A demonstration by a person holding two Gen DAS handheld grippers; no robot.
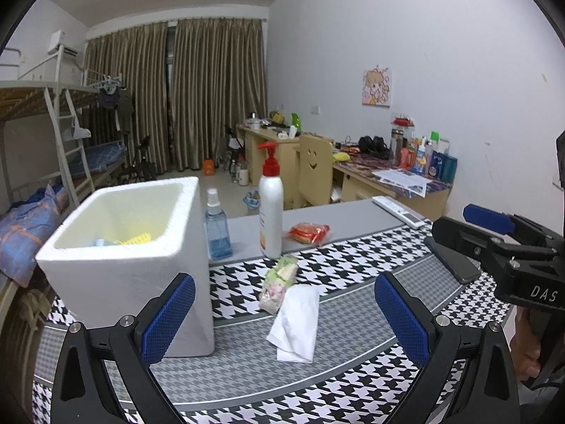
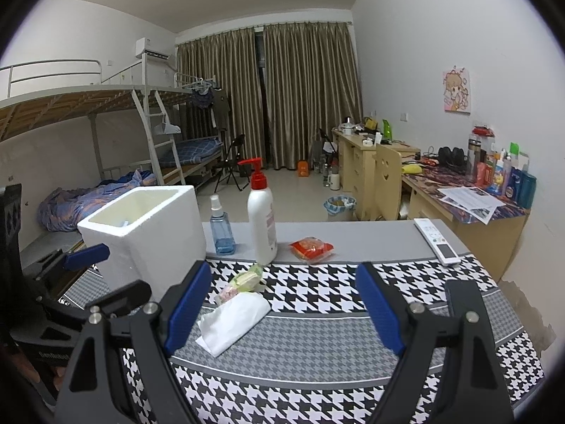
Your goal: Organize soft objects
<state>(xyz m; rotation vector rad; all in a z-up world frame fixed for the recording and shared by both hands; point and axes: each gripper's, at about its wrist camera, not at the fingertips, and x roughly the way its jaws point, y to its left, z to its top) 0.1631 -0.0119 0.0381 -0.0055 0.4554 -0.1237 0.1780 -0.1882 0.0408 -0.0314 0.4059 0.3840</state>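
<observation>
The white tissue pack point(image 1: 296, 321) lies centre frame, touching the clear snack bag point(image 1: 277, 284), just right of the foam box point(image 1: 134, 247). The left gripper point(image 1: 284, 321) is spread wide and empty; so is the right gripper point(image 2: 284, 311). My guess at the risk: a sloppy pinch drags both, or bumps the pump bottle point(image 1: 270, 205).

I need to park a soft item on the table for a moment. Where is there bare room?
Free: the houndstooth cloth between the red snack packet and the remote, and the near strip ahead of the open right claw. Crowded: beside the foam box, where the white tissue, green packet and two bottles cluster.
</observation>
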